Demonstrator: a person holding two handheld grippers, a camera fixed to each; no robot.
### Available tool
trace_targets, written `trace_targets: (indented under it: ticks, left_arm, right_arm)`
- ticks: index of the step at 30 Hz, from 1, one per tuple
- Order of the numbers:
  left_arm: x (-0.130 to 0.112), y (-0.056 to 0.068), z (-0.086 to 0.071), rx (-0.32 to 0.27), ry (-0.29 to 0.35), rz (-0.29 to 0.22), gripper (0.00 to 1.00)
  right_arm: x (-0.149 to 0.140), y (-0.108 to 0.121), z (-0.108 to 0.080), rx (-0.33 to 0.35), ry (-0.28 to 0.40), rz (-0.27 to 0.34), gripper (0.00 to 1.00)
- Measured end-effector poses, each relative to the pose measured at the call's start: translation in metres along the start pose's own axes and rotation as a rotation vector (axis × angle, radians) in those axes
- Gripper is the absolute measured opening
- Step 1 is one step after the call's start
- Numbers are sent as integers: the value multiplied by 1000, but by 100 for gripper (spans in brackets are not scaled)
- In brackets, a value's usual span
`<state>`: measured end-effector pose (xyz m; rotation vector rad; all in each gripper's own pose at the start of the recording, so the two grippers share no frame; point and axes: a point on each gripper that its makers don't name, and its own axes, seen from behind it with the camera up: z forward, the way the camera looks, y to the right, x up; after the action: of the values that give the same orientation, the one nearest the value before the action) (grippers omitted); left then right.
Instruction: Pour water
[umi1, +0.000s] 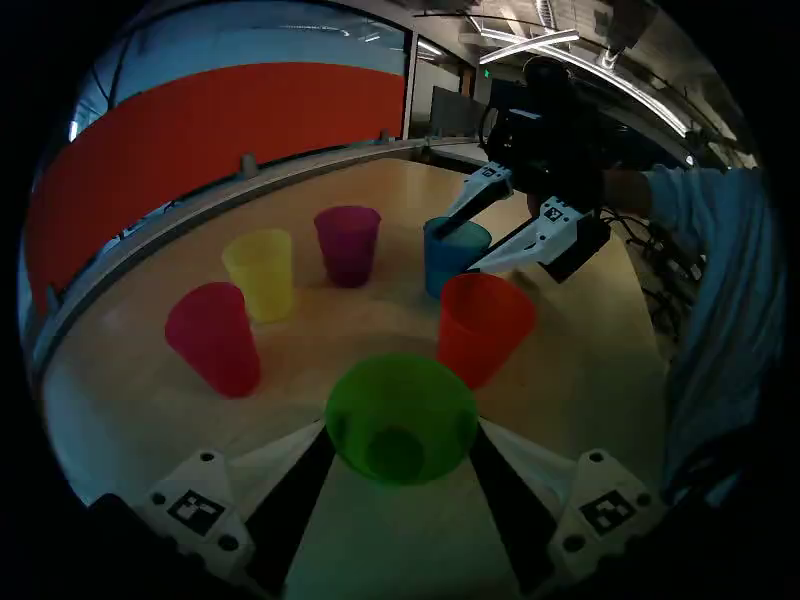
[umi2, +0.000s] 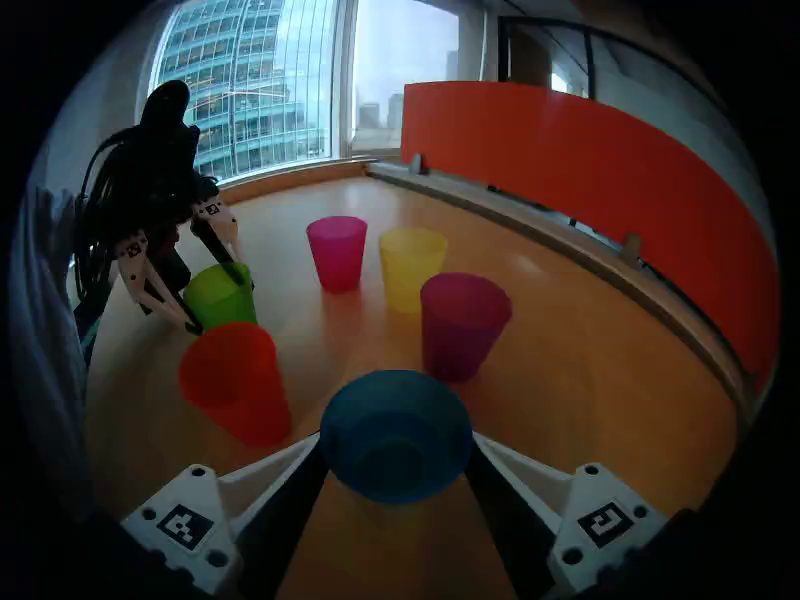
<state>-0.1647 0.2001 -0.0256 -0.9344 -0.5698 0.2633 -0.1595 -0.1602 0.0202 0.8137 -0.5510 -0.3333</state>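
Observation:
A green cup (umi1: 400, 420) sits between the fingers of my left gripper (umi1: 400, 432), which press on both its sides. My right gripper (umi2: 397, 447) is shut on a blue cup (umi2: 397, 432) the same way. In the left gripper view the right gripper (umi1: 458, 250) holds the blue cup (umi1: 452, 258) just behind an orange cup (umi1: 483, 325). In the right gripper view the left gripper (umi2: 218, 298) clasps the green cup (umi2: 222, 295) beyond the orange cup (umi2: 235, 380). Both held cups are upright. No water is visible in them.
On the wooden table (umi1: 590, 360) stand a red cup (umi1: 213, 338), a yellow cup (umi1: 262, 273) and a purple cup (umi1: 347, 243). An orange wall panel (umi1: 200, 130) runs along the table's far edge. A person's sleeve (umi1: 720, 300) is at the right.

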Motion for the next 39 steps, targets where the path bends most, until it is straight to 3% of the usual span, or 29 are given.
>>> trace_targets:
  ticks: [6, 12, 39]
  left_arm:
    - [1, 1, -2, 5, 12, 3, 87]
    - [16, 4, -13, 0, 63, -23, 87]
    - [99, -16, -62, 134, 270, 12, 87]
  right_arm:
    - [5, 2, -6, -16, 19, 4, 91]
    - [15, 7, -15, -31, 41, 9, 91]
    - [92, 13, -67, -101, 232, 1, 91]
